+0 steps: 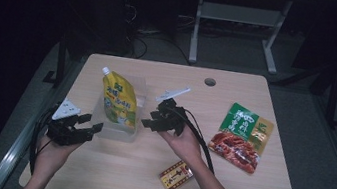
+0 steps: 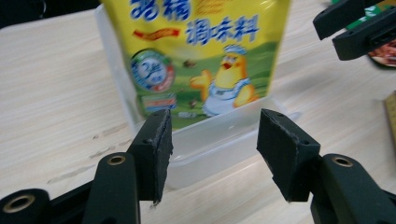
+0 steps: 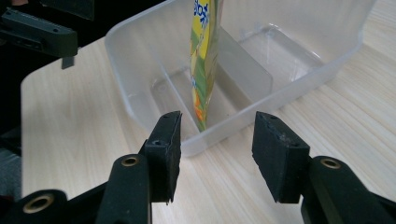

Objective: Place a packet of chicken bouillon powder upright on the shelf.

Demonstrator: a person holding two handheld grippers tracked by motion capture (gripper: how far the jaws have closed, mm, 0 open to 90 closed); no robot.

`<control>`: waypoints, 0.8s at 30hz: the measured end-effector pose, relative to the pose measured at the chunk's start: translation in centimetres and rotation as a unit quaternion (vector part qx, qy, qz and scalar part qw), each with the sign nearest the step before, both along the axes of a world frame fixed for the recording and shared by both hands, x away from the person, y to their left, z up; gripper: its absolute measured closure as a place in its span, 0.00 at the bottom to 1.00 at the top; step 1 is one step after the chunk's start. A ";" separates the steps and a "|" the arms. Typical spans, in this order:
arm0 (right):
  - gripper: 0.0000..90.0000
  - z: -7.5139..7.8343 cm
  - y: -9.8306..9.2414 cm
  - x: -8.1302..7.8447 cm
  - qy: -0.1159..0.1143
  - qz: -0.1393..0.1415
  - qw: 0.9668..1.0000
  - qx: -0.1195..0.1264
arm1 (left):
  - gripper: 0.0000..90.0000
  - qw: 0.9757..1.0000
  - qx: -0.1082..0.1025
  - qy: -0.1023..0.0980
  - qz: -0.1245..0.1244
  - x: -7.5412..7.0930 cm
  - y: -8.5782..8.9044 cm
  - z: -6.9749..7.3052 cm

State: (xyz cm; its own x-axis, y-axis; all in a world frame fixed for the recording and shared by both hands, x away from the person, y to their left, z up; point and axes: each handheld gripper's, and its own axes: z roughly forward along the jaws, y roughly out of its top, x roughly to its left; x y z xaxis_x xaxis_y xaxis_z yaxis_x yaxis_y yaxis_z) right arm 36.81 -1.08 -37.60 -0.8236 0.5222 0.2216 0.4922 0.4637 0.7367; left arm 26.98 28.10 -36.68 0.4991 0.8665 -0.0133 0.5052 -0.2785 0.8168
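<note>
Yellow pouch (image 2: 196,56) reading "调味料" stands in clear box (image 3: 140,100); both grippers' jaws half open, empty.

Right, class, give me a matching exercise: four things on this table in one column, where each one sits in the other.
Things:
1. yellow pouch
2. green packet
3. small box
4. clear tub

Places:
A. flat on the table, far right
B. near edge, by the right forearm
C. standing upright in the tub
D. between the two grippers

Pairs: 1-C, 2-A, 3-B, 4-D
</note>
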 end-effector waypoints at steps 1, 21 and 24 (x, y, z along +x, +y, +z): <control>0.56 0.1 -0.4 -0.1 -0.002 0.002 1.000 0.001 | 0.49 1.000 -0.001 -0.001 -0.004 -0.1 -0.3 0.2; 0.47 0.0 -9.3 -1.6 0.011 -0.043 0.999 0.019 | 0.43 0.991 0.019 0.011 -0.128 -1.5 -8.6 -0.2; 0.46 -0.1 -10.4 -1.8 0.014 -0.050 0.998 0.018 | 0.41 0.989 0.022 0.016 -0.148 -1.5 -10.0 -0.8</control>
